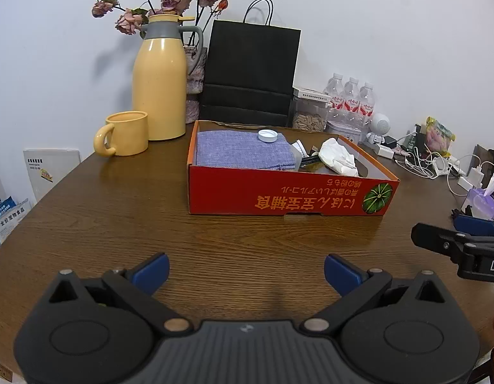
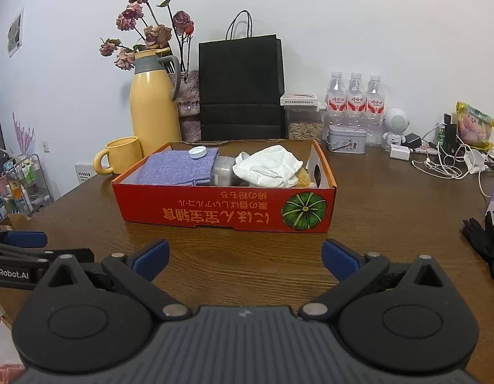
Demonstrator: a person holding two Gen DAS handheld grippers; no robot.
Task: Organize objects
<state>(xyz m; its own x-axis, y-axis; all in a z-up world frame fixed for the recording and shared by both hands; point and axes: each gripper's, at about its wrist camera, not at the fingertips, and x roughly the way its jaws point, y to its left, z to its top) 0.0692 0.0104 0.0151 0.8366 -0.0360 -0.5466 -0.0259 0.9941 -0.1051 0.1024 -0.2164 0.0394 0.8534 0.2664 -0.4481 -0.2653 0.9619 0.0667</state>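
A red cardboard box (image 1: 279, 192) (image 2: 215, 211) with a green pumpkin picture stands in the middle of the wooden table. Inside lie a purple cloth (image 1: 243, 152) (image 2: 176, 168), a white bottle cap (image 1: 267, 135) (image 2: 197, 152) on top of it, and crumpled white tissue (image 1: 339, 156) (image 2: 269, 166). My left gripper (image 1: 246, 272) hovers open over bare wood in front of the box, with nothing between its blue pads. My right gripper (image 2: 245, 260) is open too, just short of the box's front wall, and holds nothing. Each gripper shows at the edge of the other's view.
A yellow mug (image 1: 125, 134) (image 2: 119, 155), a yellow thermos (image 1: 160, 83) (image 2: 152, 102) and a black paper bag (image 1: 250, 73) (image 2: 242, 89) stand behind the box. Water bottles (image 2: 355, 96), chargers and cables (image 2: 439, 163) crowd the right. Black gloves (image 2: 485, 240) lie at the right edge.
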